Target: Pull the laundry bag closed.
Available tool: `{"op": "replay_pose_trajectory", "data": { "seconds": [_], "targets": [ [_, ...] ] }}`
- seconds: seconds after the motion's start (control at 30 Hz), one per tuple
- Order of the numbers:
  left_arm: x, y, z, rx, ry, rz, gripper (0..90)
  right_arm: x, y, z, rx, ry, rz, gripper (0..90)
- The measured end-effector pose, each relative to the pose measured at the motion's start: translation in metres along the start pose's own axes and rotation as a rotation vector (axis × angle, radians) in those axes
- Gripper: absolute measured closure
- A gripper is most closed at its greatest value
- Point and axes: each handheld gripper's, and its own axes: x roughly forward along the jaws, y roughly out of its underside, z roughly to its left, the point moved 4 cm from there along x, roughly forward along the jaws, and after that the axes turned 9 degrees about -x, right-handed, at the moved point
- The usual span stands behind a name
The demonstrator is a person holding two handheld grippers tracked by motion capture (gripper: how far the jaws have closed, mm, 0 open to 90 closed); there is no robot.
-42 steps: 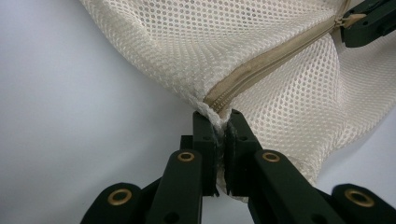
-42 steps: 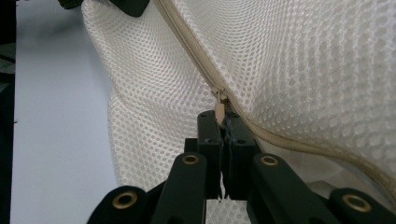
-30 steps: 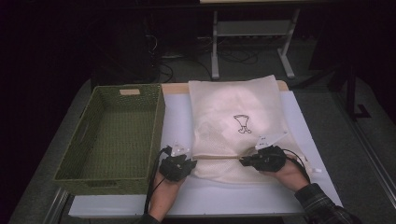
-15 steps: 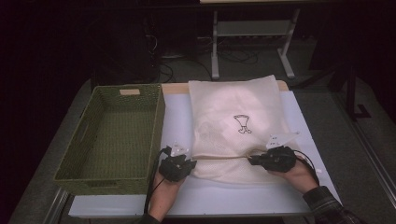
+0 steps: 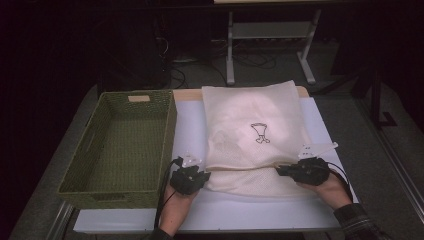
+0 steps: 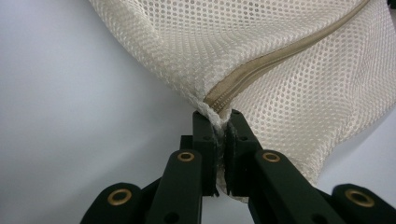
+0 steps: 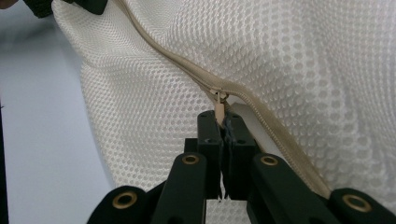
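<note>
Left hand-held gripper (image 6: 221, 126): clamped on mesh laundry bag (image 5: 250, 125) corner.
Right hand-held gripper (image 7: 223, 122): pinching zipper pull (image 7: 218, 109).
Beside: green wicker basket (image 5: 85, 150), left; desk (image 5: 190, 125) strip between.

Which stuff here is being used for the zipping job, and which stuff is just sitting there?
In use:
- mesh bag
- zipper, with its pull tab pinched by the right gripper
- left gripper, shut on the bag's corner

Just sitting:
- green woven basket, empty, left of the bag
- metal stand beyond the table
</note>
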Motion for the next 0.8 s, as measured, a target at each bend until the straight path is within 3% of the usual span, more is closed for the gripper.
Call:
{"op": "replay_pose_trajectory", "data": {
  "seconds": [0.47,0.8],
  "targets": [
    [0.003,0.003,0.001,0.0,-0.014,0.019,84.4,-0.011,0.013,-0.01,0.02,0.038,0.014,87.1],
    [0.001,0.004,0.001,-0.006,-0.024,0.015,84.4,-0.031,0.028,-0.018,0.062,0.09,0.007,87.1]
  ]
}}
